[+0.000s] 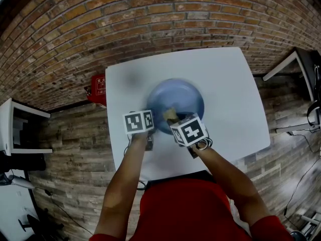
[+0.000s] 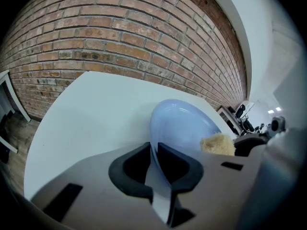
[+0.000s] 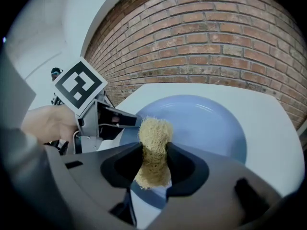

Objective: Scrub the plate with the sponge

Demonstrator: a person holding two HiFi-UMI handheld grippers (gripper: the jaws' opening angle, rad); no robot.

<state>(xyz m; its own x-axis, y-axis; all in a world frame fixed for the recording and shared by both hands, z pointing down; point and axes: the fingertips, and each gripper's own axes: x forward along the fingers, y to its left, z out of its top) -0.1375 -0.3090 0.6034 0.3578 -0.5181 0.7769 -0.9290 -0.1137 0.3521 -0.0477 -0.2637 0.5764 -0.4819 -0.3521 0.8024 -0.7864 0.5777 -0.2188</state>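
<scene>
A pale blue plate (image 1: 176, 102) sits on the white table (image 1: 228, 94), tipped up on its near edge. My left gripper (image 2: 152, 169) is shut on the plate's (image 2: 184, 123) near-left rim, which runs edge-on between the dark pads. My right gripper (image 3: 154, 163) is shut on a tan fibrous sponge (image 3: 153, 145), whose tip rests over the plate's (image 3: 201, 123) inner face. In the head view the sponge (image 1: 170, 115) shows just beyond the right gripper (image 1: 179, 127), by the plate's near rim. The left gripper (image 1: 149, 129) is at the plate's near-left edge.
A red object (image 1: 96, 89) lies on the floor by the table's far left corner. A brick wall (image 1: 125, 19) stands beyond the table. White furniture (image 1: 15, 129) is to the left and a desk frame (image 1: 296, 64) to the right.
</scene>
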